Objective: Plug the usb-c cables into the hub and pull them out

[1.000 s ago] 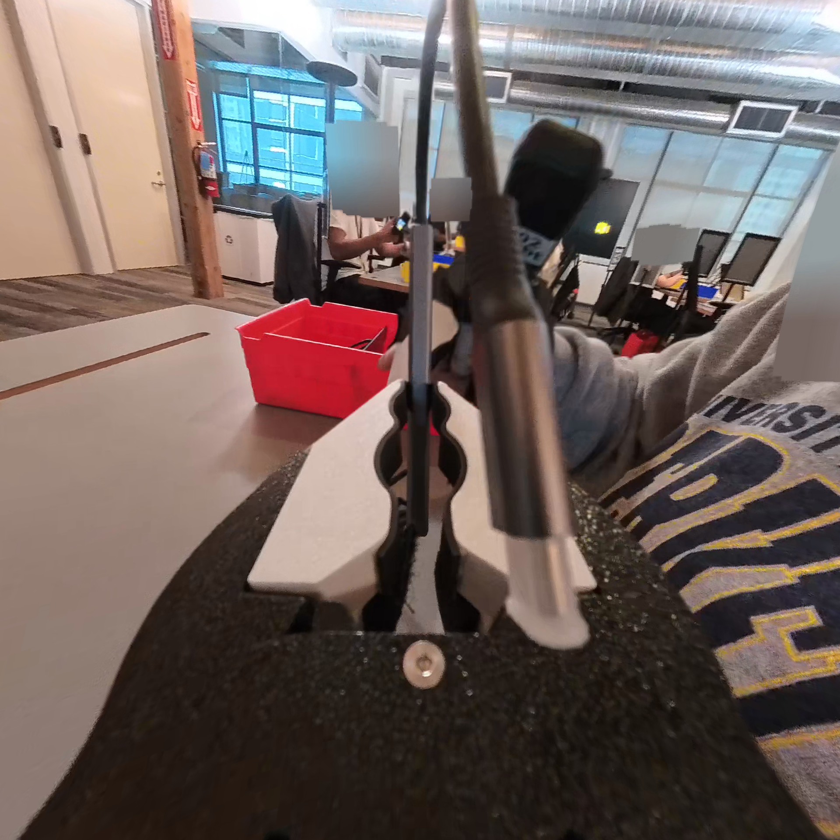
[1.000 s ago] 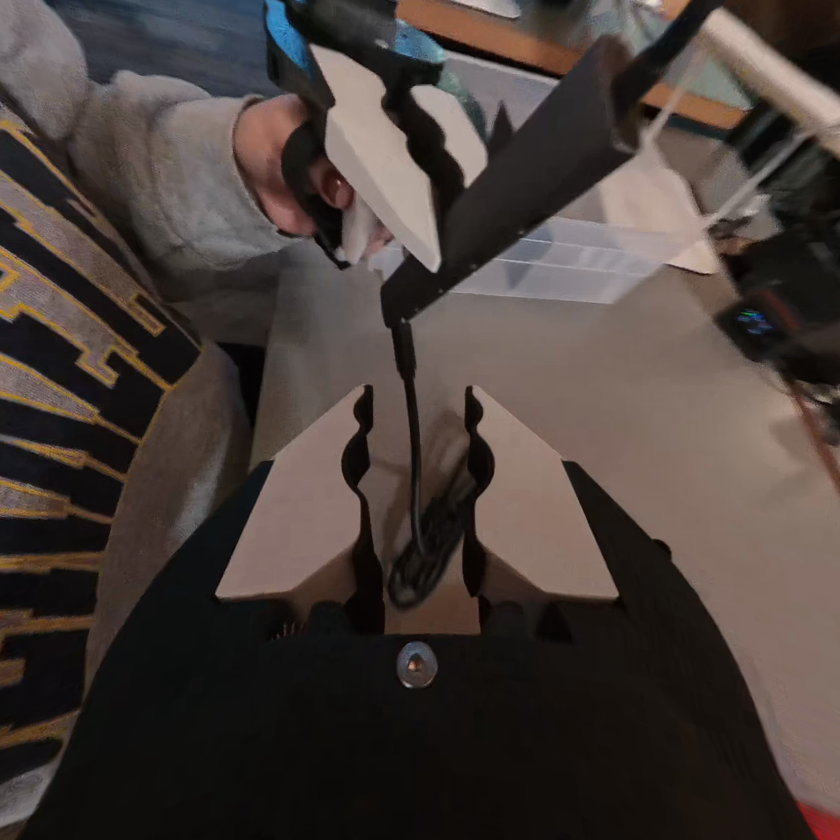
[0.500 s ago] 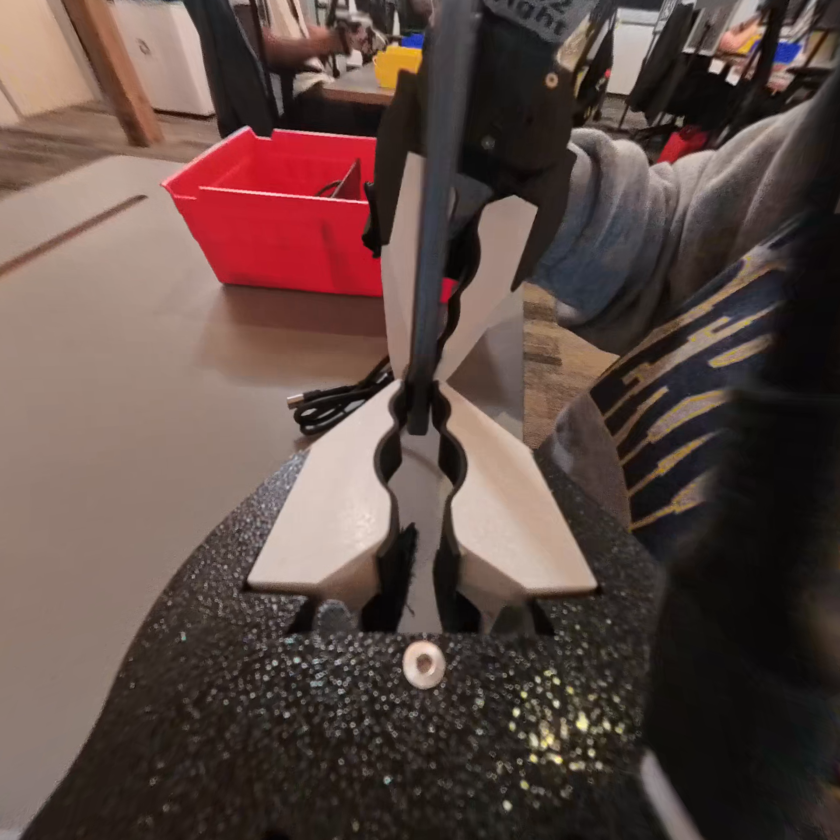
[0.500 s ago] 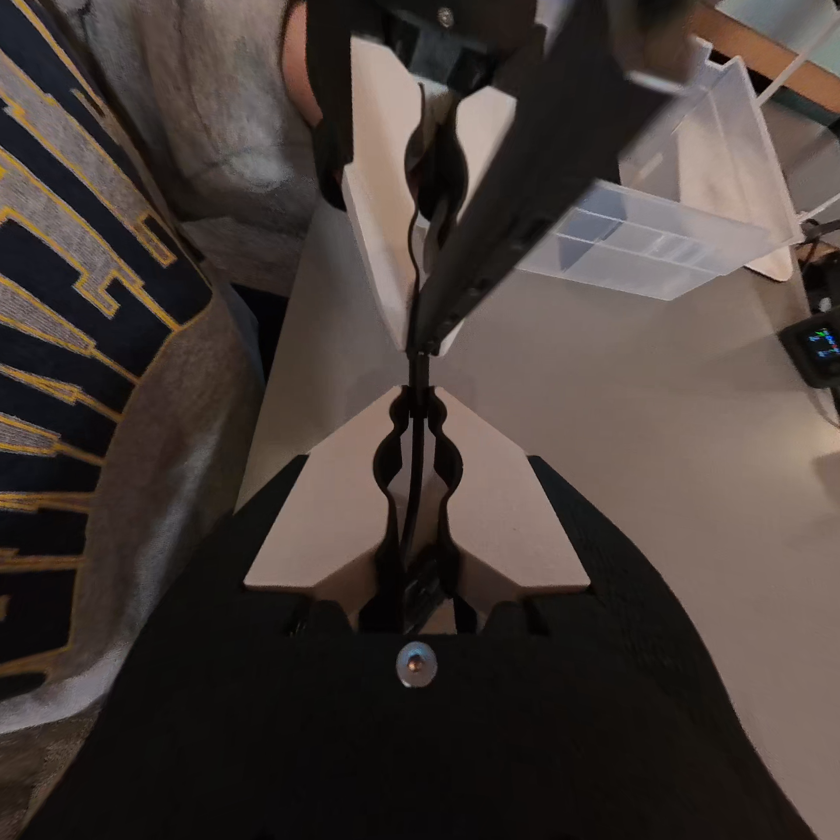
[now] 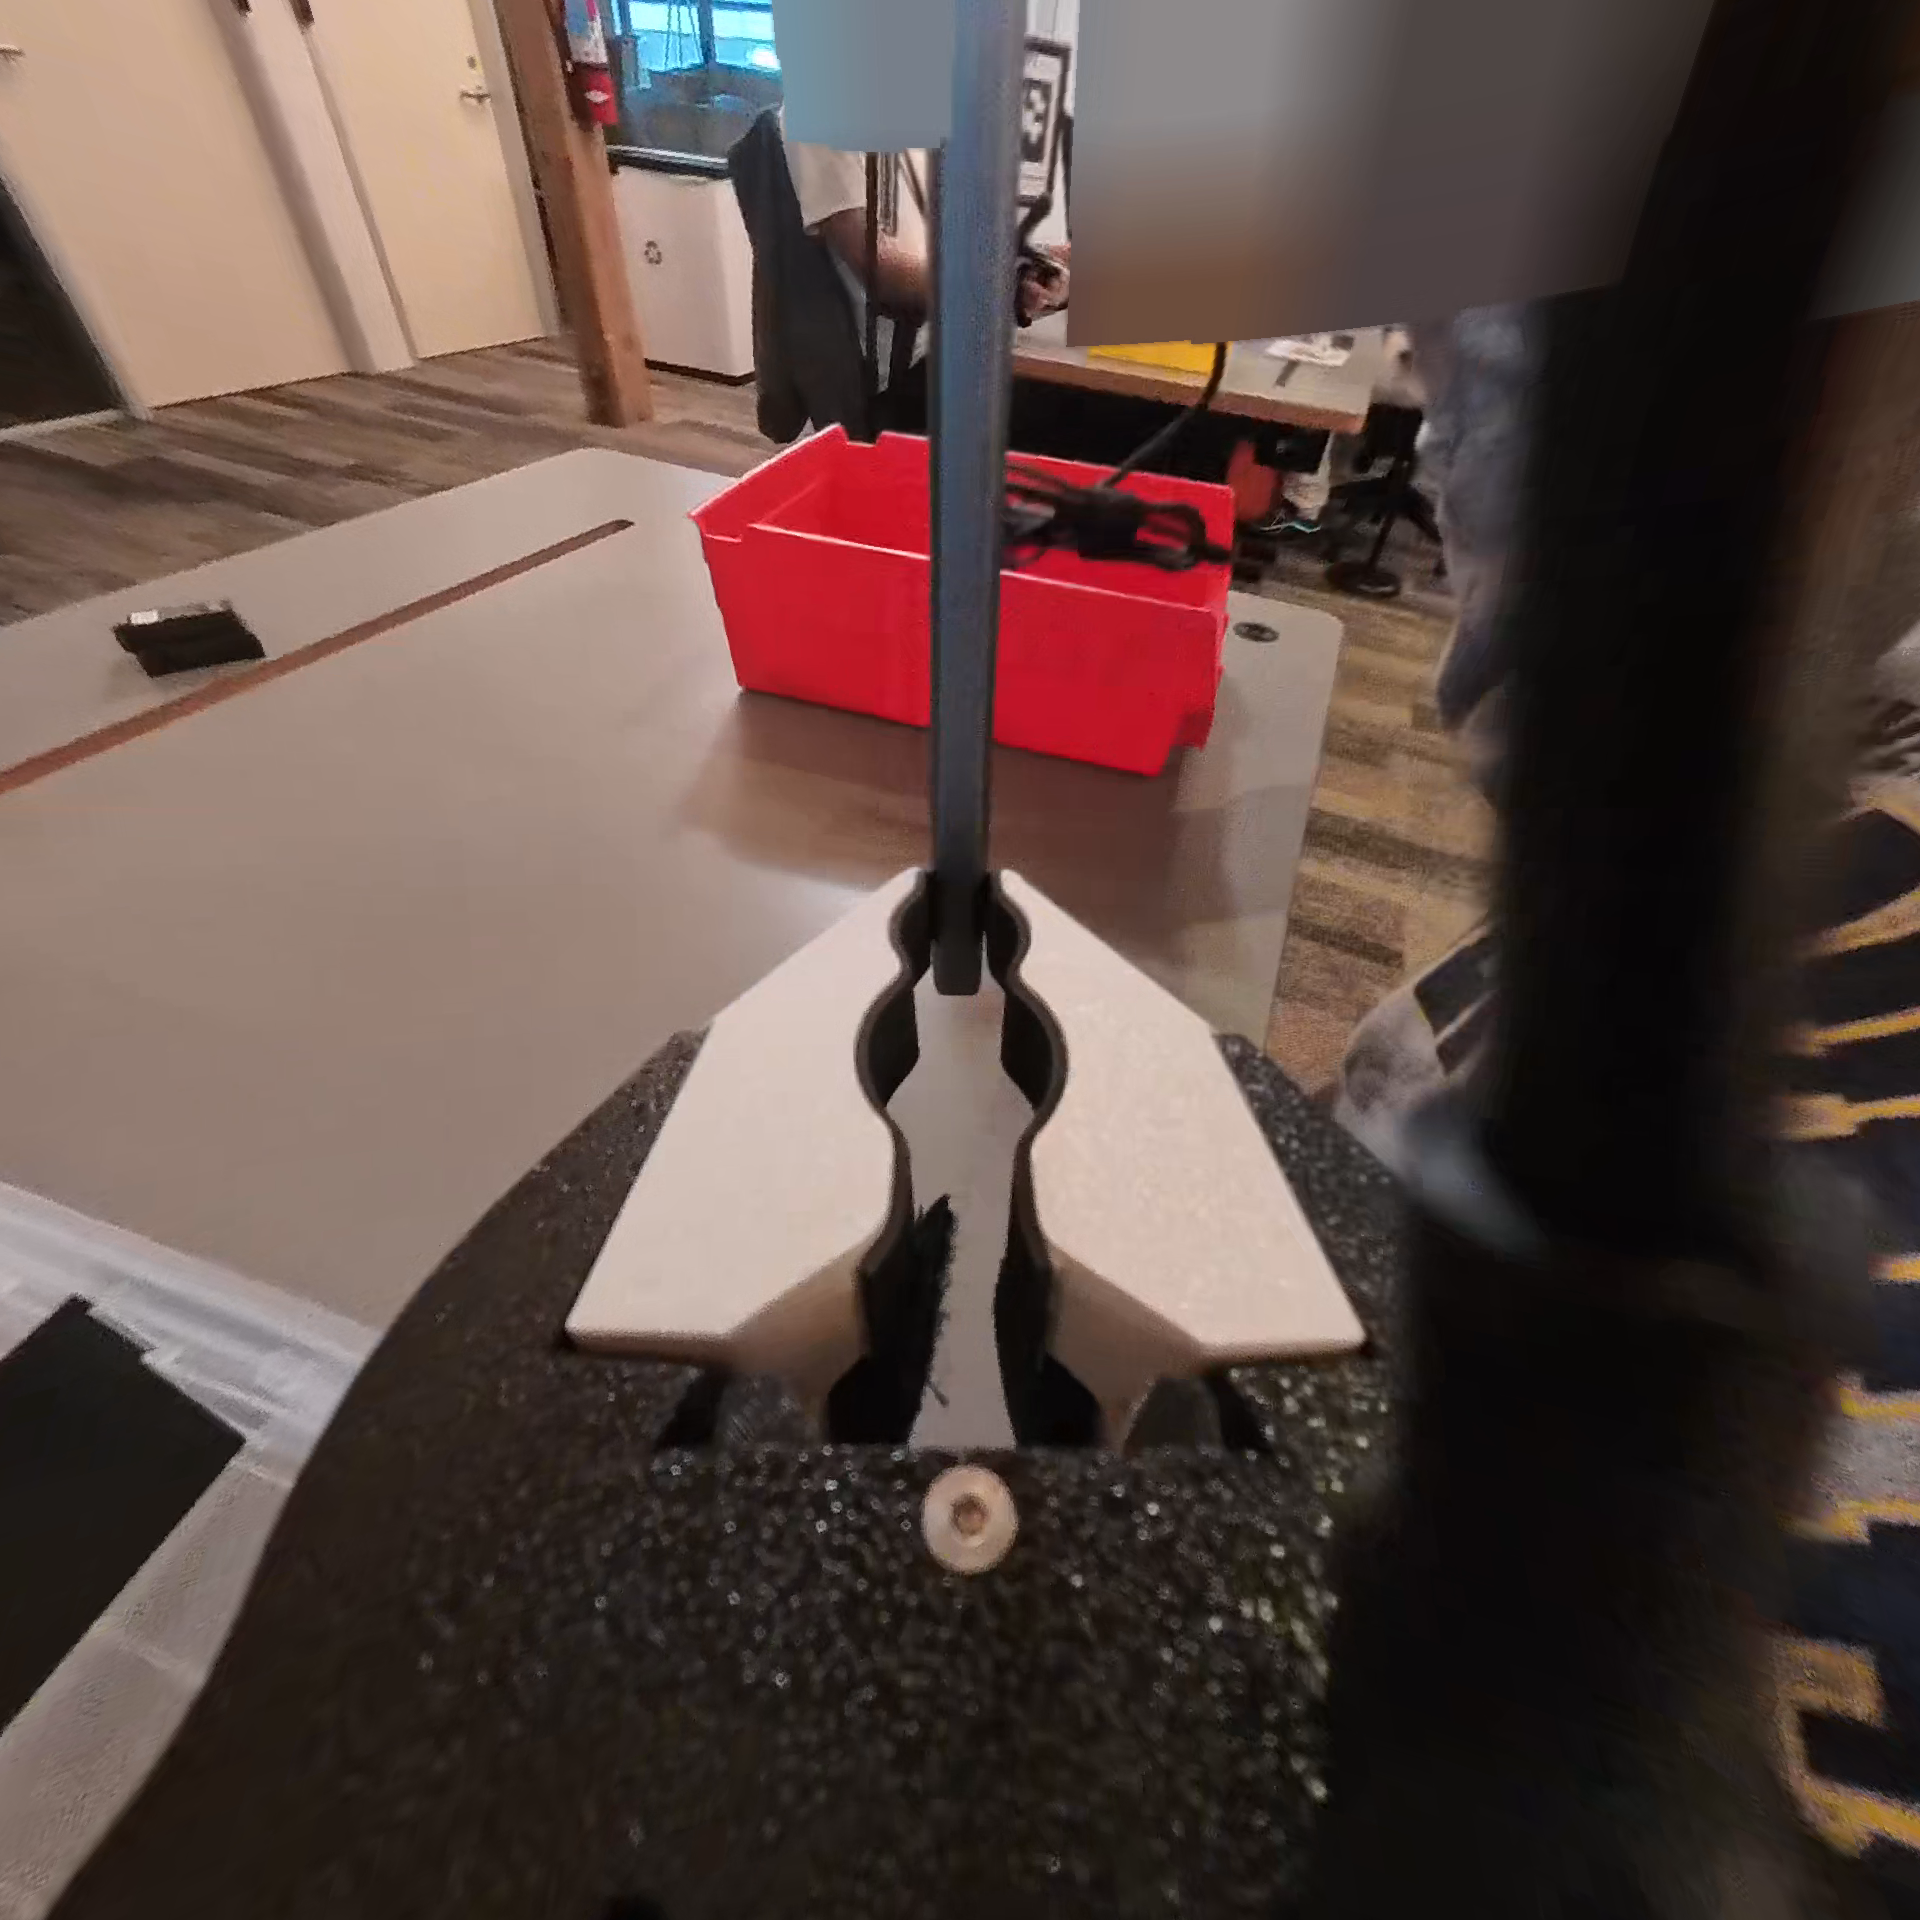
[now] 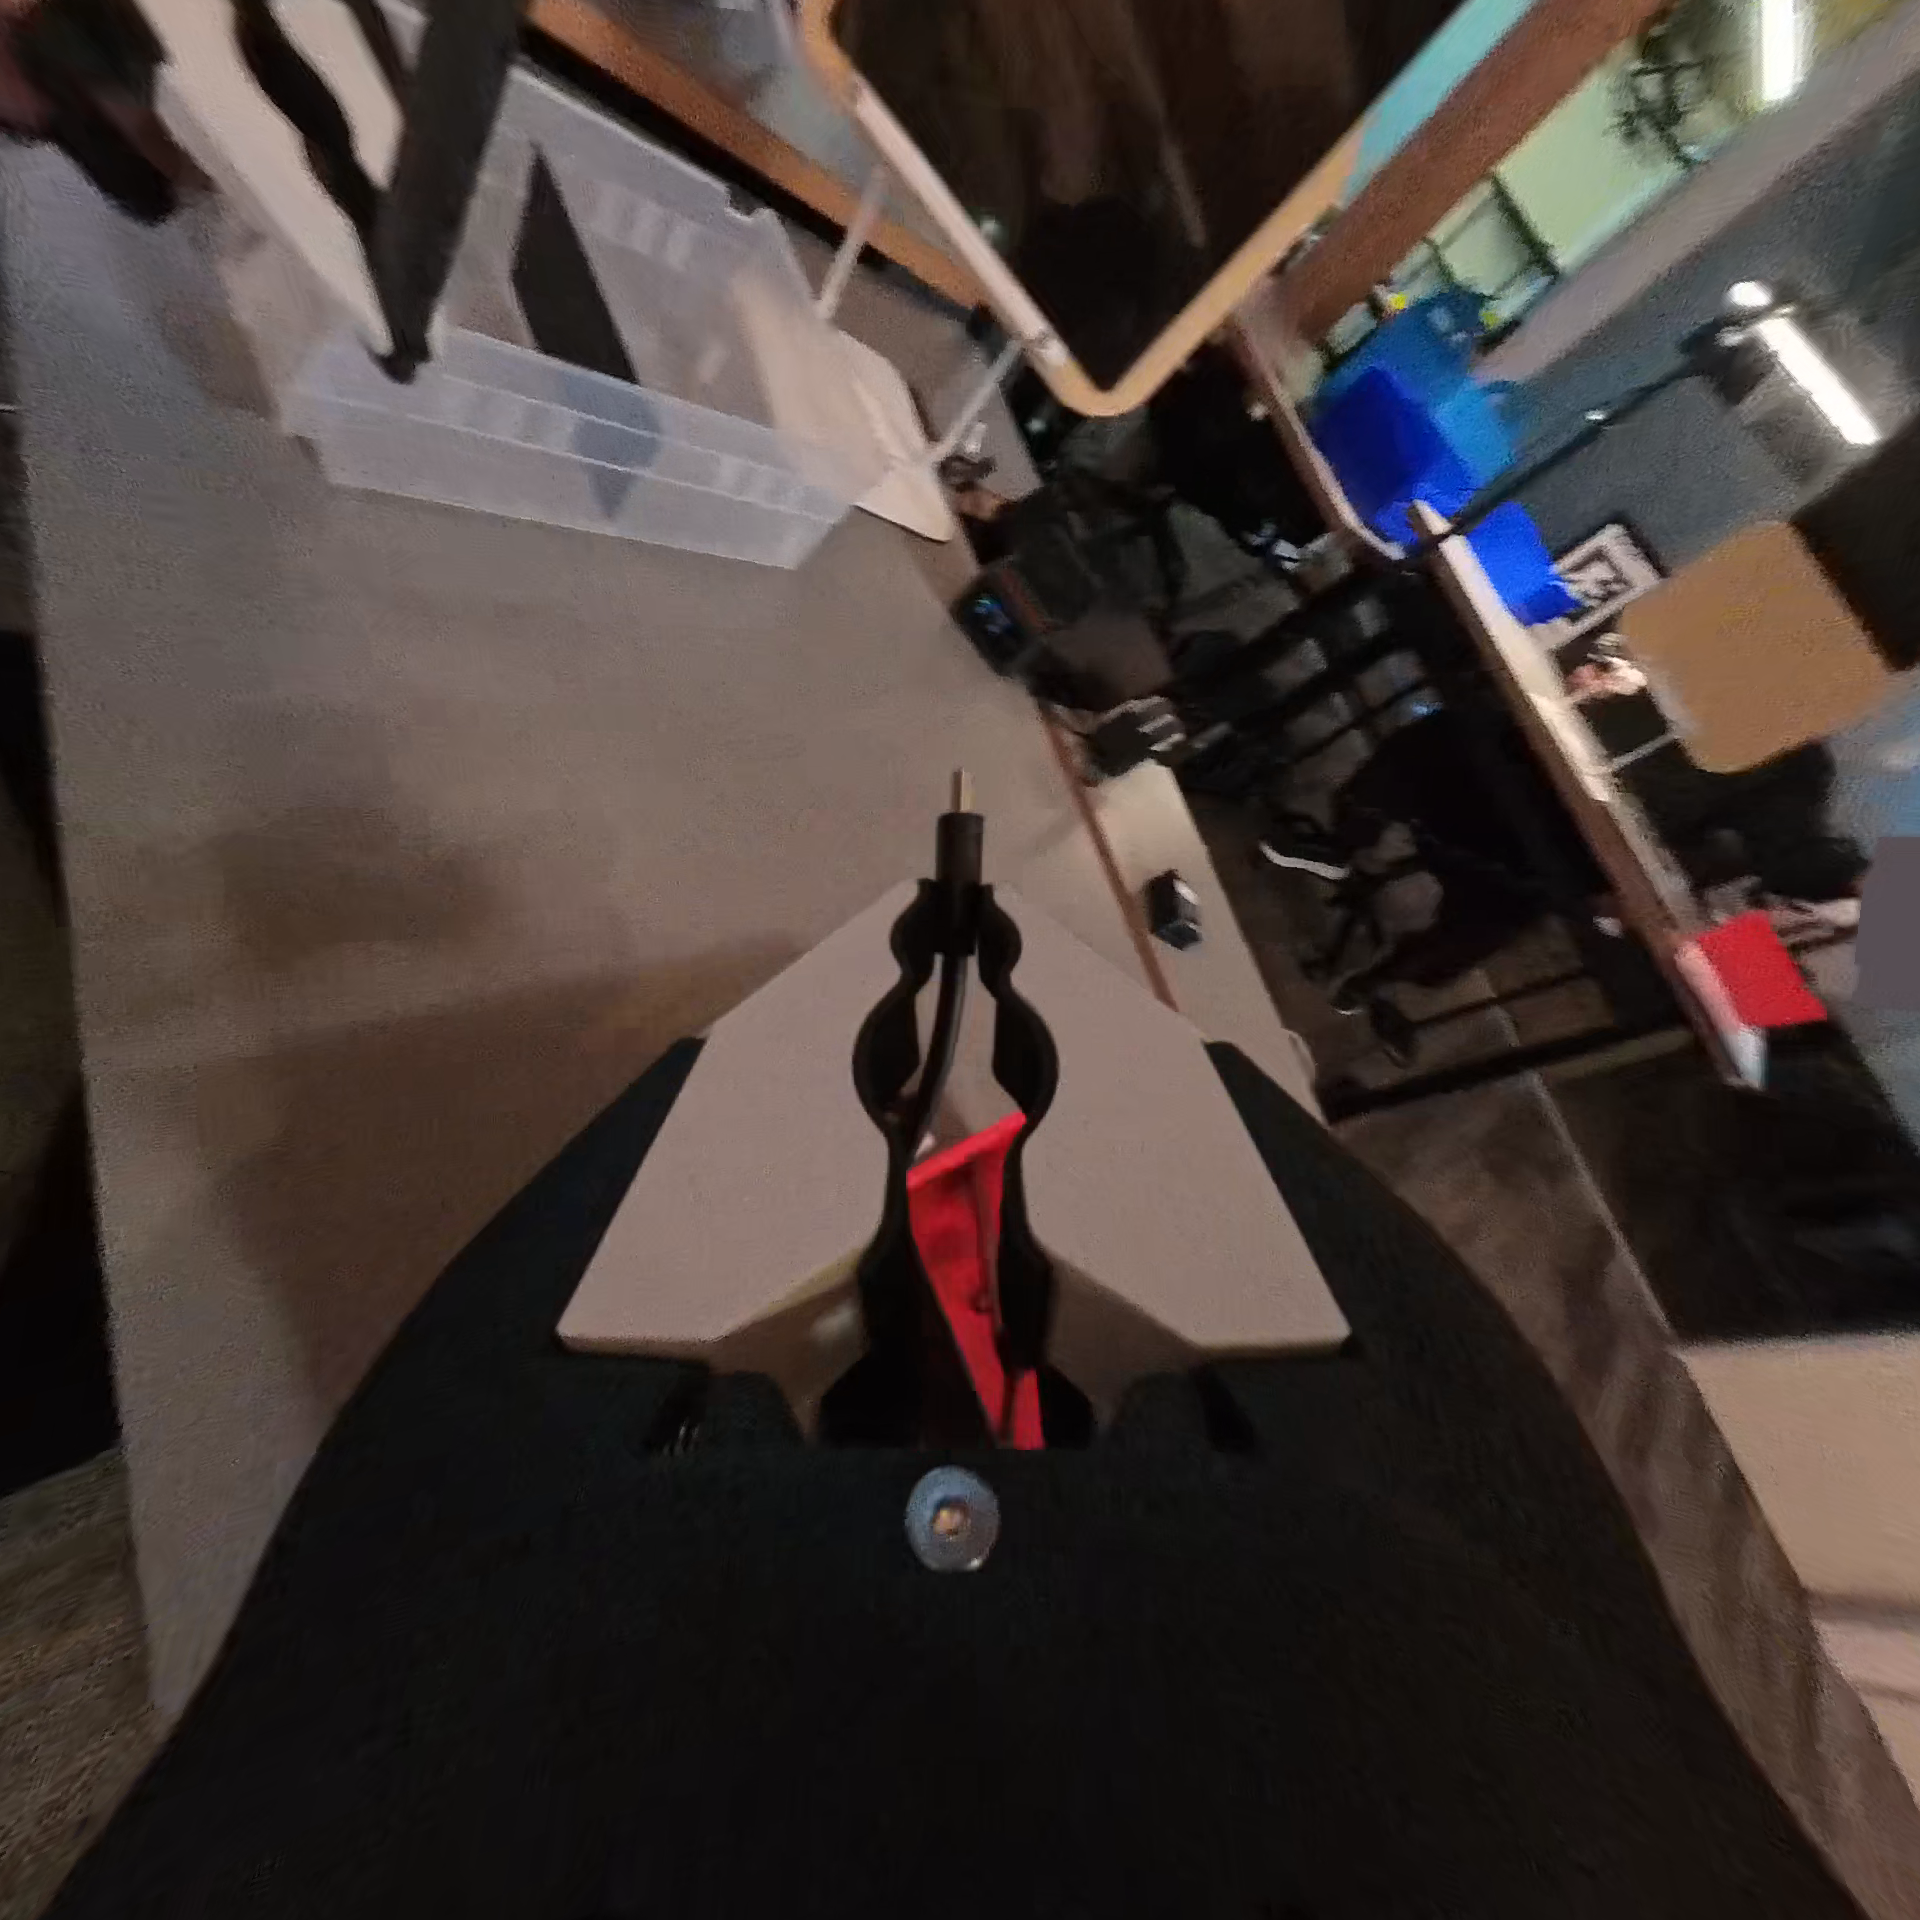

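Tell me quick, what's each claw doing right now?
Left claw: closed on the end of the hub, held upright.
Right claw: closed on the usb-c cable just behind its plug, unplugged.

Open office: cream double doors (image 5: 343, 177) on the left wall, a brown wooden post (image 5: 577, 208) beside them, grey-brown wood plank floor (image 5: 270, 436), a grey tabletop (image 5: 364, 831) in front, wood-edged desks (image 6: 1340, 229) and black office chairs (image 6: 1340, 675) behind.
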